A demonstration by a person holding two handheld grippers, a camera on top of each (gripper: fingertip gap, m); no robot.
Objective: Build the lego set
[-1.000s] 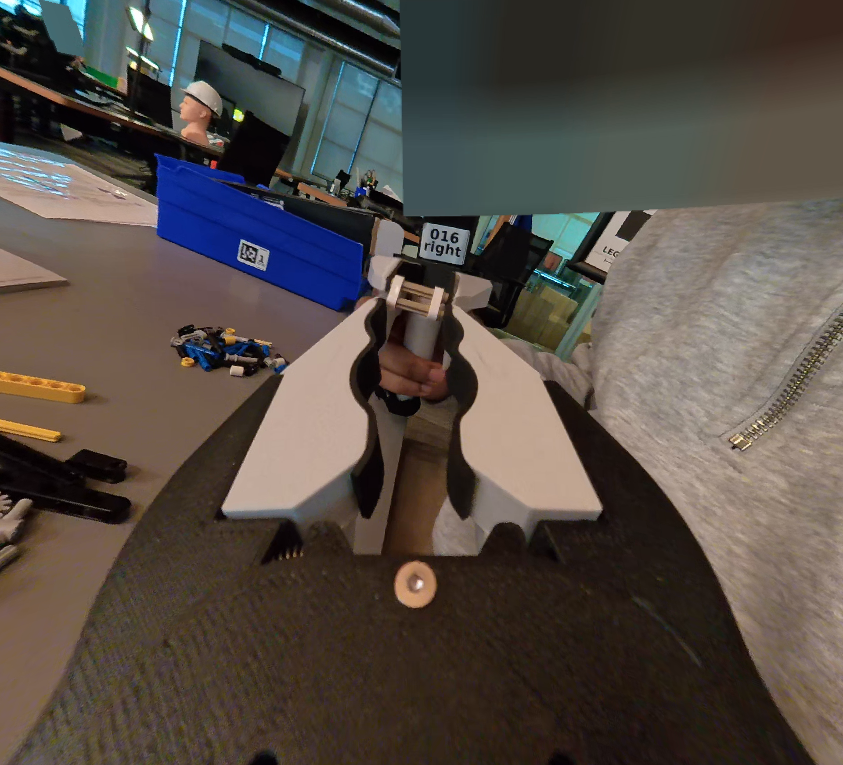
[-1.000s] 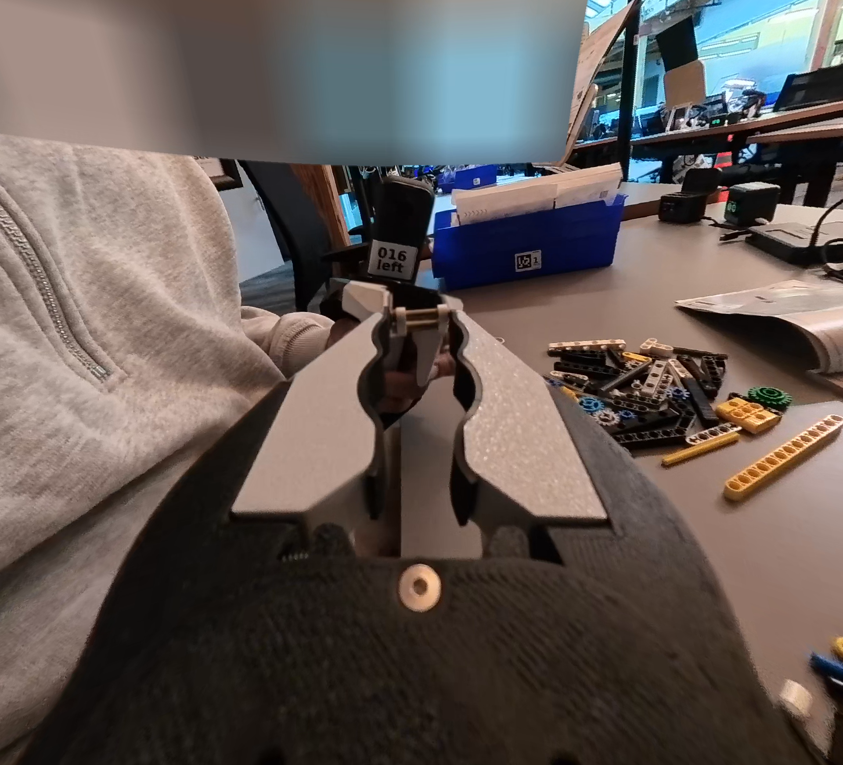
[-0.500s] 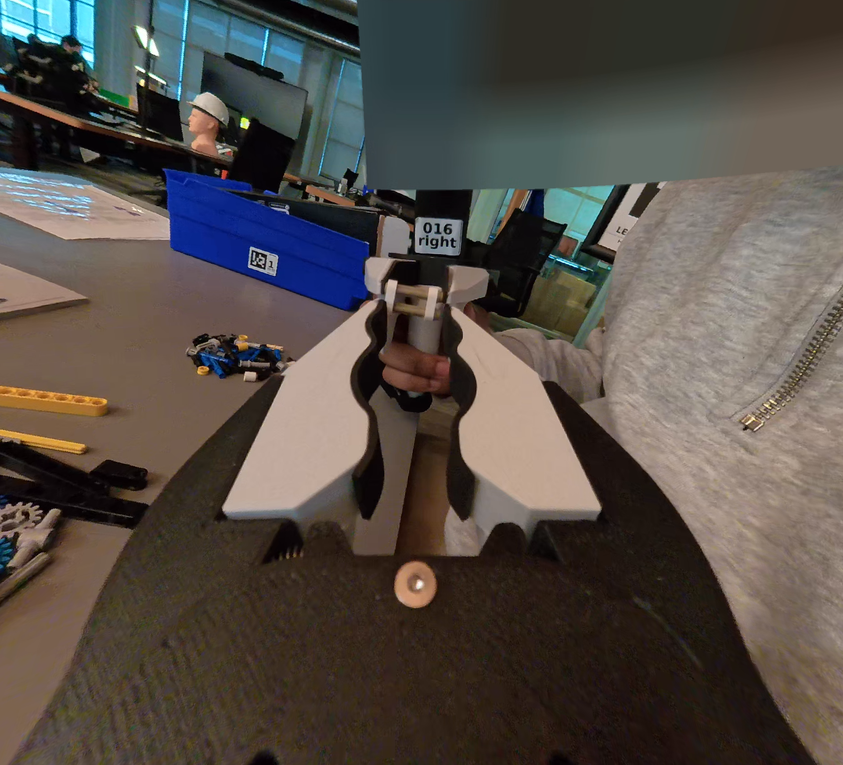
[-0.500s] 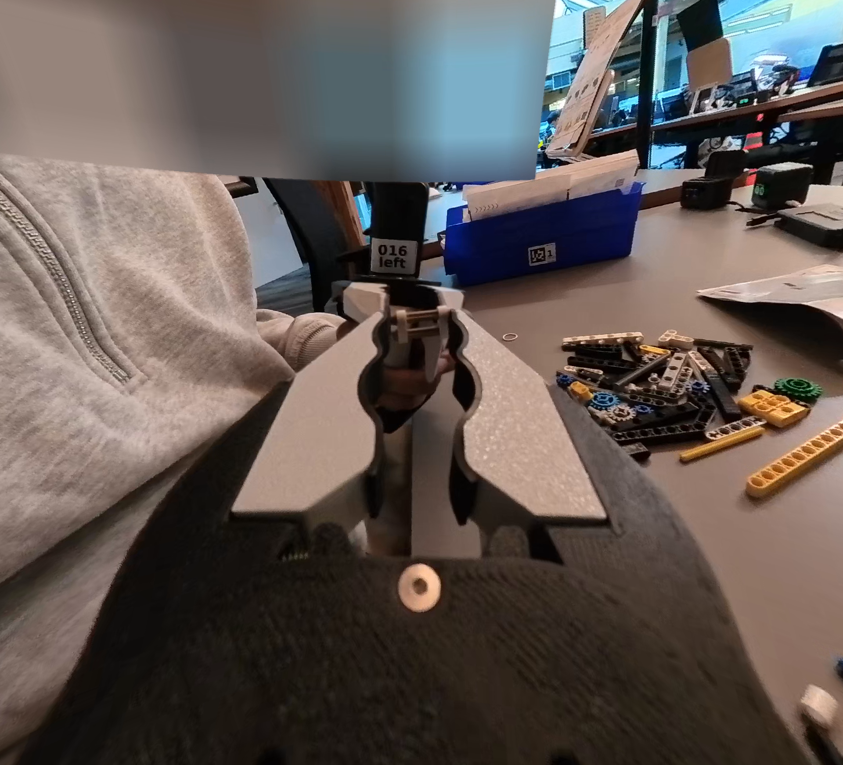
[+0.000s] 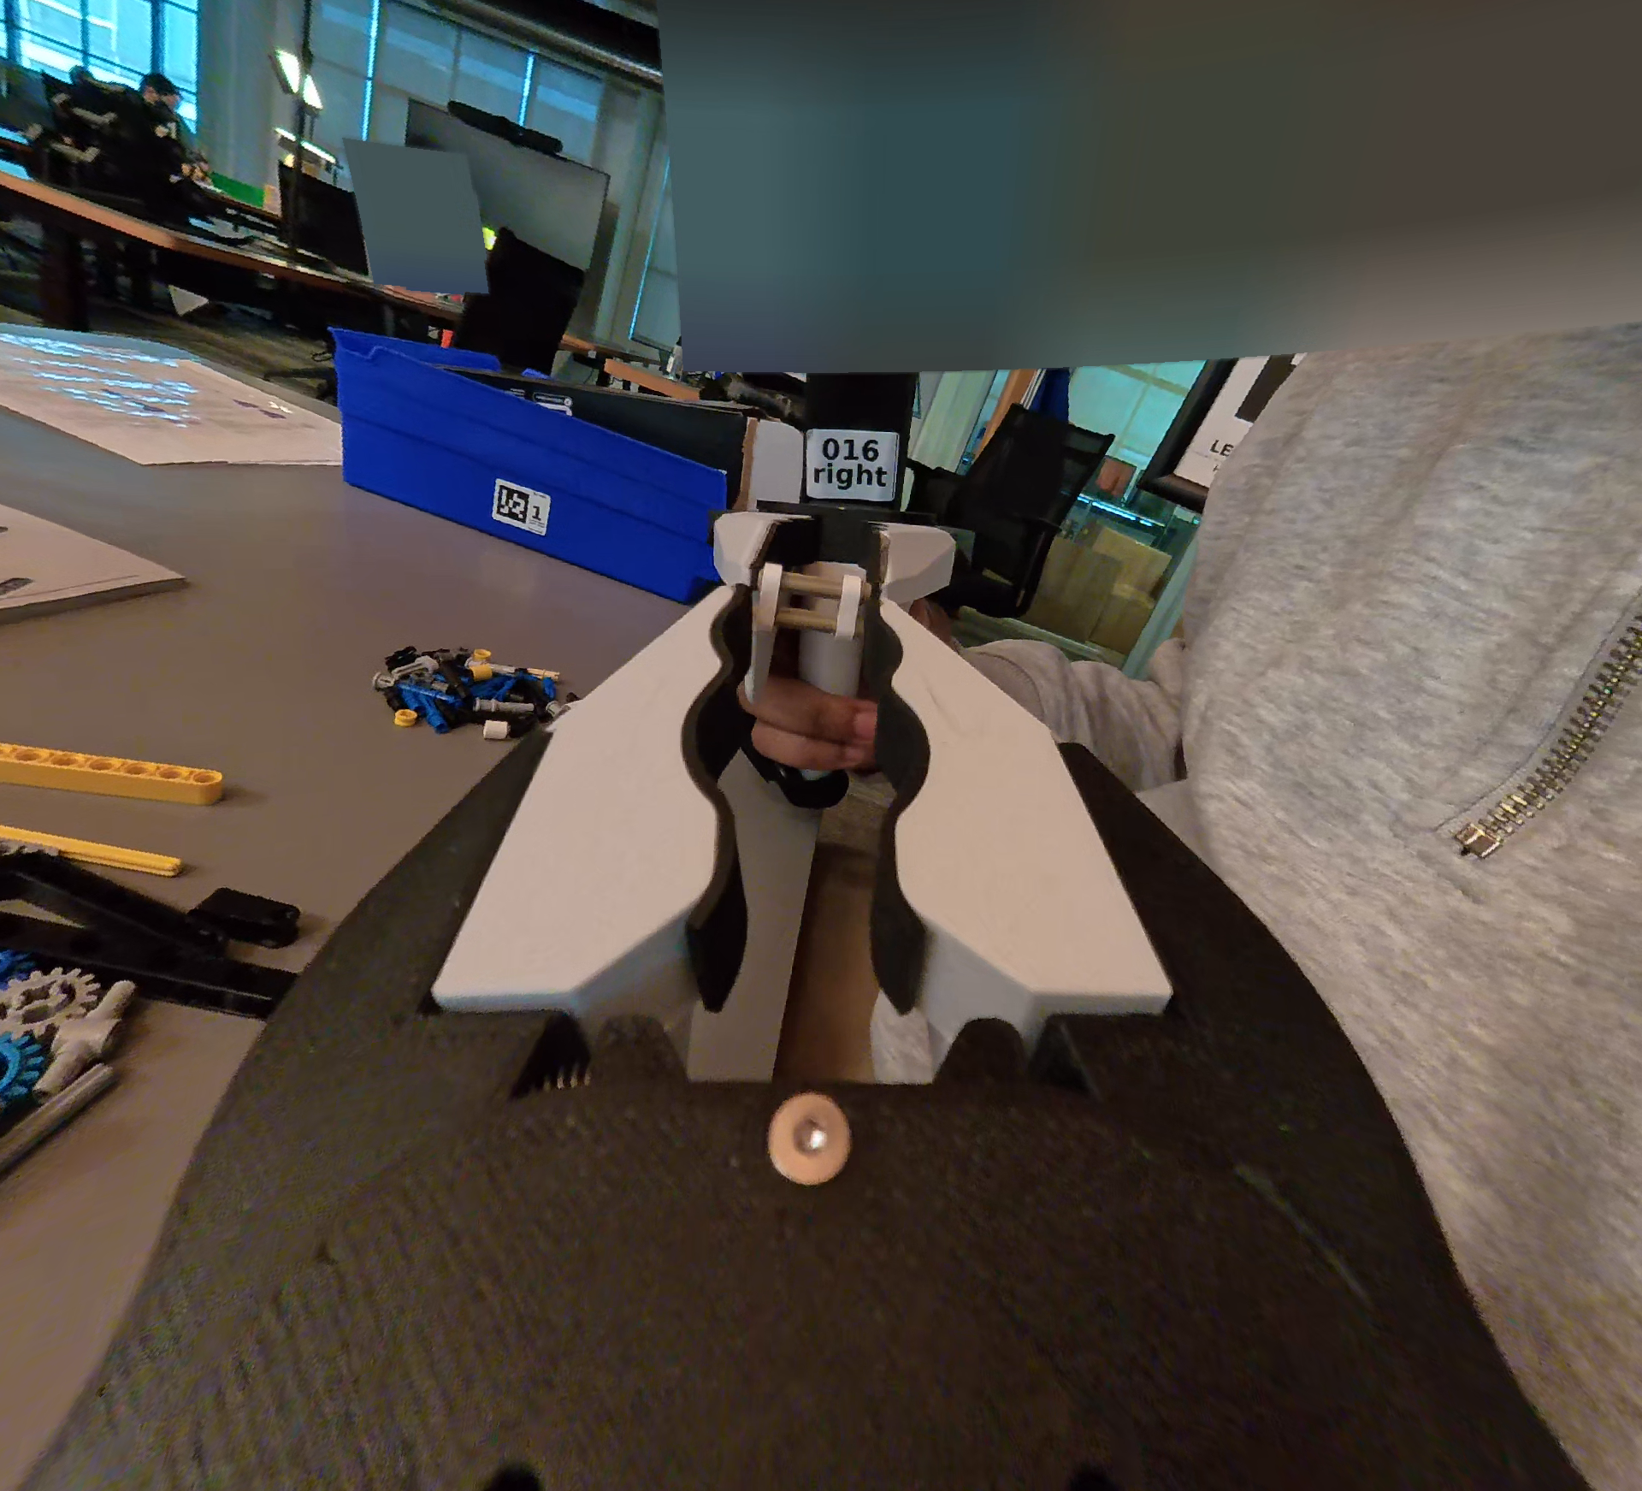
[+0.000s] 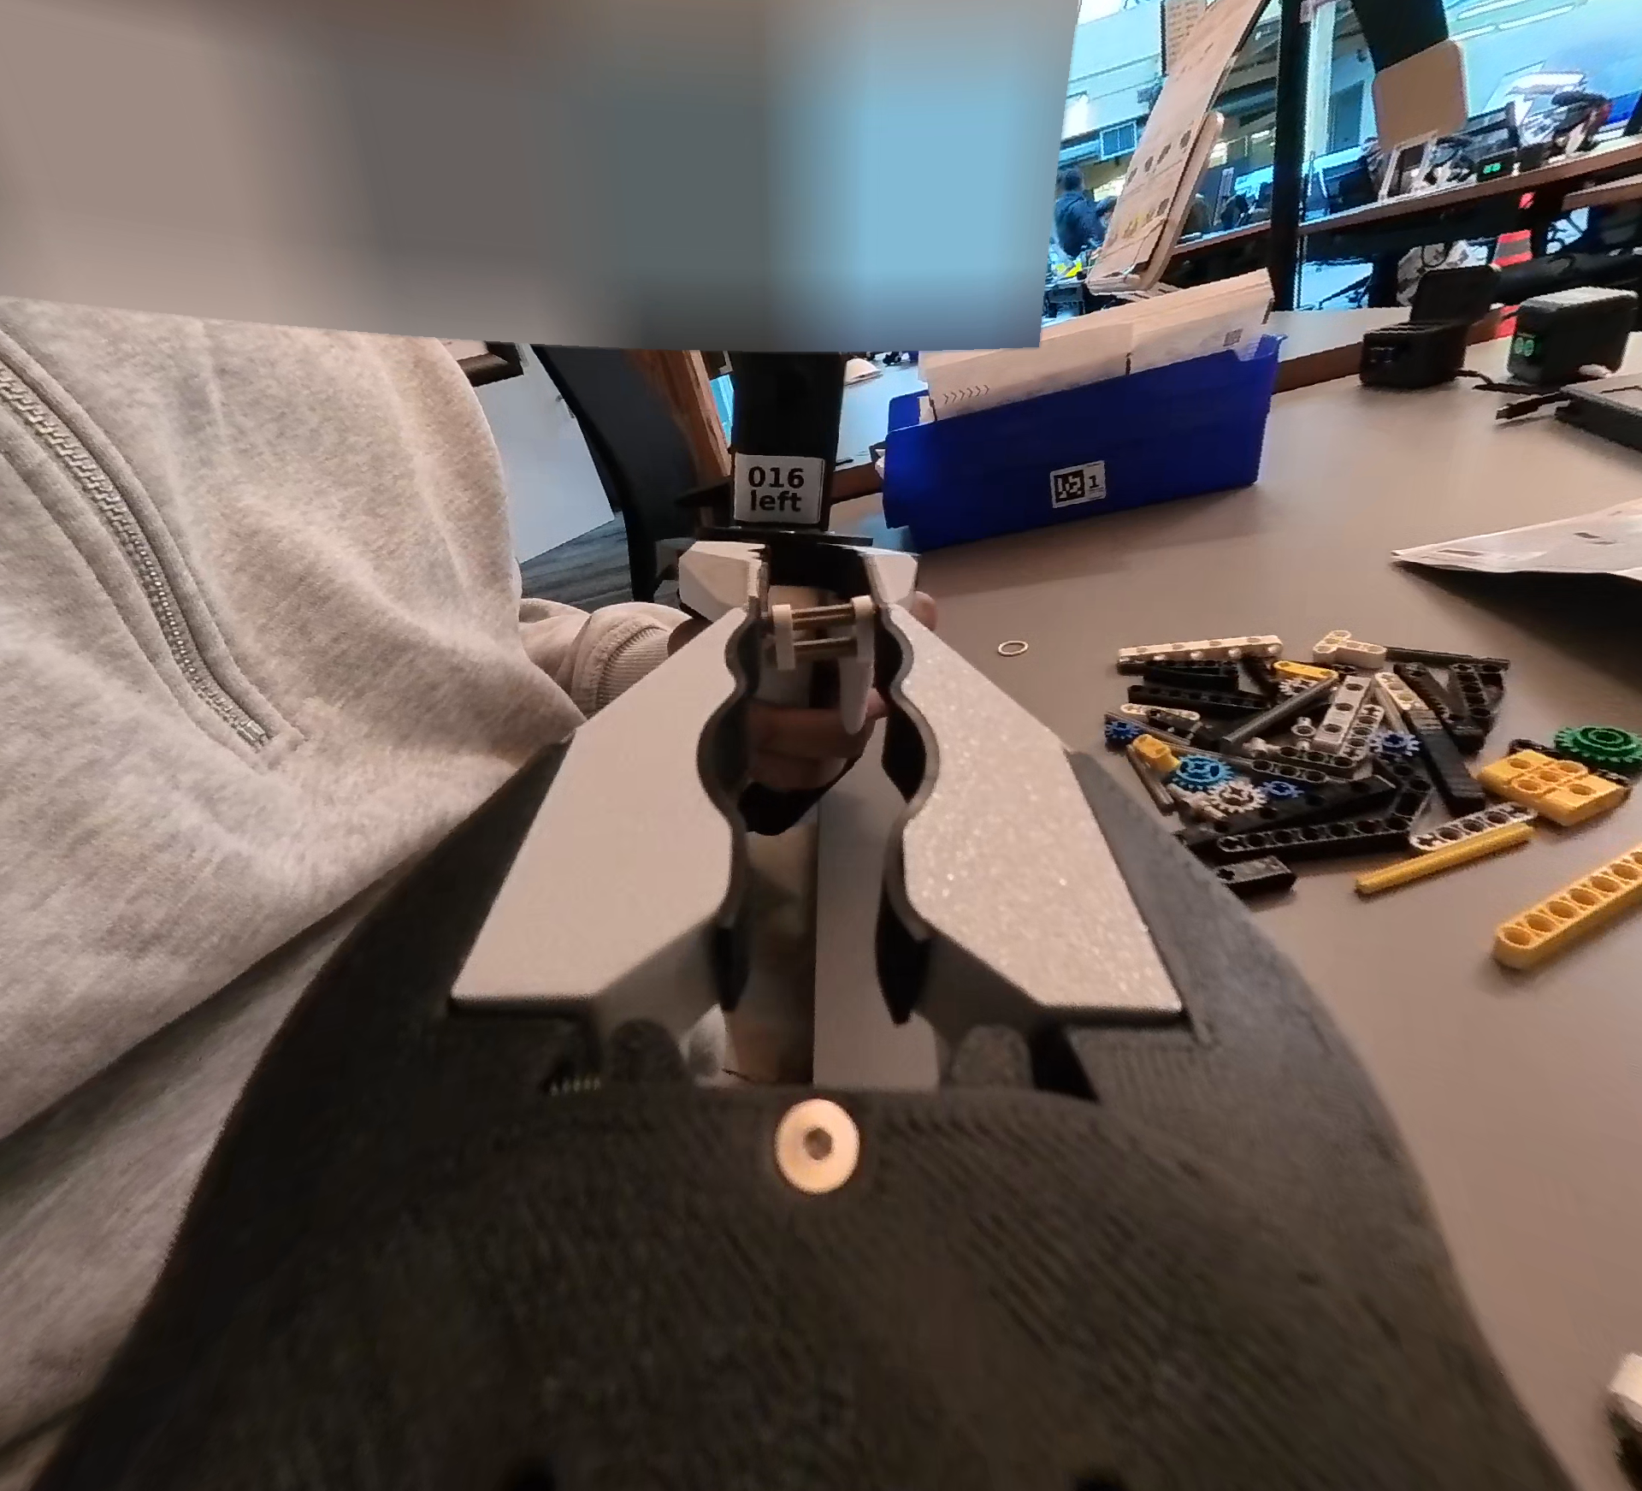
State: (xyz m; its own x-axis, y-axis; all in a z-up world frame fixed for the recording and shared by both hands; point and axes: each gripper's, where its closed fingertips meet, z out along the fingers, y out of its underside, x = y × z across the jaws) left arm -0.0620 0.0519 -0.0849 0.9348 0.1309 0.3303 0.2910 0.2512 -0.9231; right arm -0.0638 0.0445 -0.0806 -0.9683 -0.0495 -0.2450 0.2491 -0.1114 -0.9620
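A small lego assembly [image 5: 813,586], two white pieces joined by two tan pins, is held in the air between the two grippers, in front of a person's grey hoodie. My left gripper [image 5: 809,631] is shut on it across its width. My right gripper [image 6: 817,644] meets it from the opposite side and is also shut on the assembly [image 6: 817,615]. One white piece reaches lower than the other. A hand [image 5: 809,733] holds the far gripper's handle behind the assembly. Each gripper faces the other, tip to tip.
A grey table [image 6: 1333,560] bears a pile of black, white and yellow beams and gears [image 6: 1288,737], a yellow beam [image 6: 1573,906], a small pile of pins [image 5: 462,693], another yellow beam [image 5: 107,773], a blue bin [image 5: 533,462] and a booklet [image 6: 1528,551]. My left and right fingertips are right by each other. From either gripper's tips it is about 20 cm to the yellow beam [image 6: 1573,906]. Seen from the left wrist view [image 5: 95,785] as well.
Both grippers stay shut on the assembly. The pair has drifted a little, so more of the table's parts show at the lower left of the left wrist view.
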